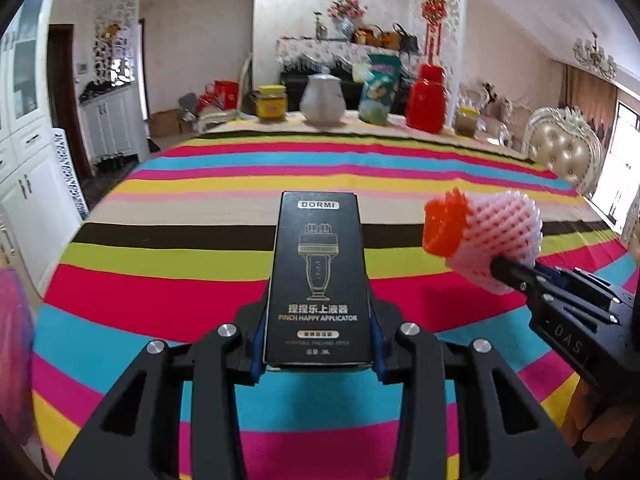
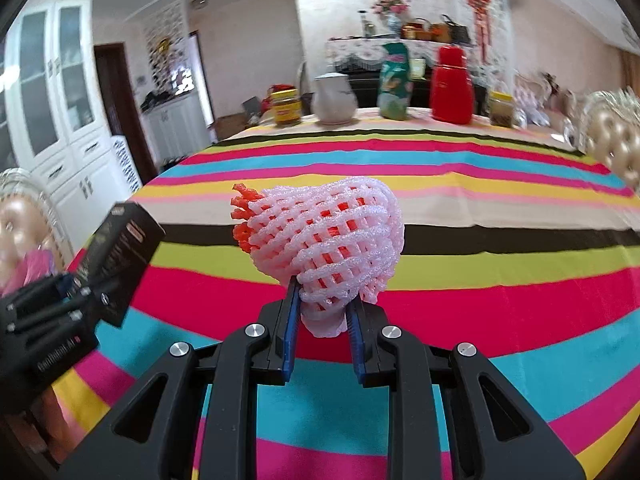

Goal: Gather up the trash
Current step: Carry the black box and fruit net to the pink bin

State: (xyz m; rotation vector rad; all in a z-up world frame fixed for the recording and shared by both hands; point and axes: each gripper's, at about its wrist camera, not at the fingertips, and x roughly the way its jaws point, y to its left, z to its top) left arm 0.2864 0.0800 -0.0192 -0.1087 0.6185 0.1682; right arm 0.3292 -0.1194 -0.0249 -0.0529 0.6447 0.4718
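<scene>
**Both grippers loaded, held above the striped table**

Left gripper (image 1: 318, 356): blue pads pinching the lower sides of a black box (image 1: 319, 276). Rigid glossy carton, rectangular, gold print "DORMI", upright, lifted off the striped tablecloth (image 1: 160, 256).

Right gripper (image 2: 322, 320): jaws pressed onto the neck of a foam fruit net (image 2: 332, 240). Soft white-pink mesh, bulbous, diamond holes, with an orange net inside poking out at its left end. Also off the cloth, right of the box, apart from it.

Cloth is flat under and ahead of both items. Far edge of the table: yellow-lid jar (image 1: 272, 102), white ceramic pot (image 1: 322, 98), green pouch (image 1: 378, 90), red flask (image 1: 427, 98), small jar (image 1: 466, 121), in a row, well apart from the box. Padded chair back (image 1: 564, 148) at the table's right rim.
</scene>
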